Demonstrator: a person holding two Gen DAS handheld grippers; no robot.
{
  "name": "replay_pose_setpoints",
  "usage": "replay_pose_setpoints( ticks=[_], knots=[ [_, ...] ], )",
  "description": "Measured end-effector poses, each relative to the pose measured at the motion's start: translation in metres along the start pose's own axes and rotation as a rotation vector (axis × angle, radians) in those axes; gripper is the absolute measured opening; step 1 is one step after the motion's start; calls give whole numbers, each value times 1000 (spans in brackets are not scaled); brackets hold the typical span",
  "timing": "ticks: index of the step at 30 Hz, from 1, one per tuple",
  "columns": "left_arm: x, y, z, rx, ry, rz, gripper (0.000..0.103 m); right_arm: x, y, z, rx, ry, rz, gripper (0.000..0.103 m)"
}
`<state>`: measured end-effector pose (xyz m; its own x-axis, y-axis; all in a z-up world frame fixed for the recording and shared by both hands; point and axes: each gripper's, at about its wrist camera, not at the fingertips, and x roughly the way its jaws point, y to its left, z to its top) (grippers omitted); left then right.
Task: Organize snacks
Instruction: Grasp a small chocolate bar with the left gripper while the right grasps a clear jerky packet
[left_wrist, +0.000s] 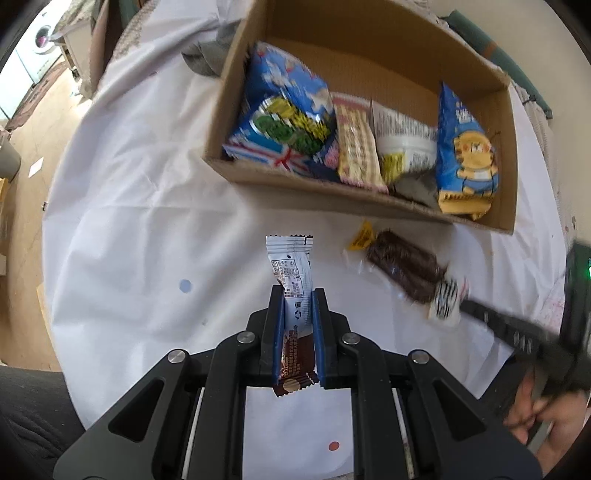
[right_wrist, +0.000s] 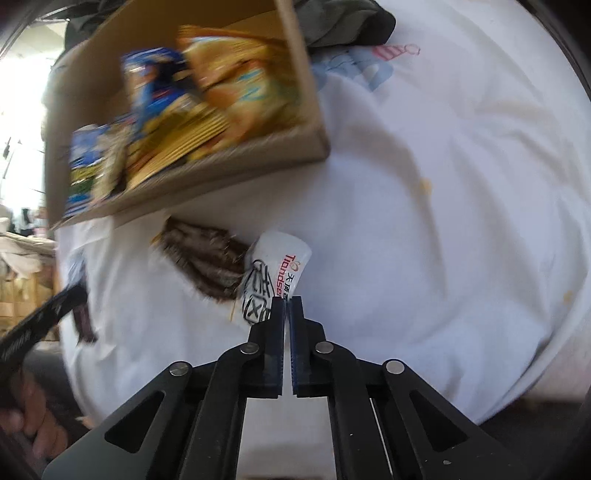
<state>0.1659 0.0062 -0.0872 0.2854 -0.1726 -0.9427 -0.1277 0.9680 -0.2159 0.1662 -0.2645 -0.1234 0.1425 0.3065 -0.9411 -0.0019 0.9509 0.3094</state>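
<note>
My left gripper (left_wrist: 298, 295) is shut on a white-and-brown snack bar (left_wrist: 293, 269) and holds it above the white cloth, short of the cardboard box (left_wrist: 317, 188). The box holds several snack bags, among them a blue tiger bag (left_wrist: 467, 155). My right gripper (right_wrist: 287, 301) is shut on the white label end of a clear pack of dark brown bars (right_wrist: 210, 266), just below the box (right_wrist: 184, 201). That pack also shows in the left wrist view (left_wrist: 406, 269), with the right gripper (left_wrist: 461, 304) on its striped end.
A round table under a white cloth (left_wrist: 140, 206) carries everything. A grey cloth (left_wrist: 205, 55) lies behind the box. A dark garment (right_wrist: 343, 22) lies at the table's far side. A washing machine (left_wrist: 40, 48) stands on the floor at far left.
</note>
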Motion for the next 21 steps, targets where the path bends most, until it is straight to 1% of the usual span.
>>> replay_pose_setpoints(
  ticks=[2,4,7,9,10,11,12,13,14,15,18,21],
  knots=[
    [-9,10,4,-21,-16,2,11,-4,8,-20,1,25,54,1],
    [-15,17,8,-40,-31,7,11,-3,22,-40,-34,58,82,1],
    [-18,26,13,-65,-37,6,11,-4,47,-70,-132,80,84,1],
    [-18,31,12,-76,-41,14,11,-7,57,-73,-171,86,45,5],
    [-18,30,10,-81,-40,17,11,-8,60,-72,-190,79,7,17],
    [-19,32,9,-88,-39,18,11,-8,61,-69,-206,71,-20,36],
    [-17,31,9,-93,-38,19,11,-8,61,-62,-208,55,-33,50],
    [-16,31,9,-97,-39,20,11,-9,63,-58,-209,39,-45,81],
    [-15,31,9,-99,-40,21,11,-9,66,-53,-215,18,-55,94],
    [-14,28,9,-98,-43,25,11,-7,70,-47,-238,7,-56,94],
    [-13,27,11,-95,-55,40,11,11,86,-29,-292,26,-67,93],
    [-12,31,11,-105,-55,49,11,36,96,-11,-329,55,-100,93]
  ],
)
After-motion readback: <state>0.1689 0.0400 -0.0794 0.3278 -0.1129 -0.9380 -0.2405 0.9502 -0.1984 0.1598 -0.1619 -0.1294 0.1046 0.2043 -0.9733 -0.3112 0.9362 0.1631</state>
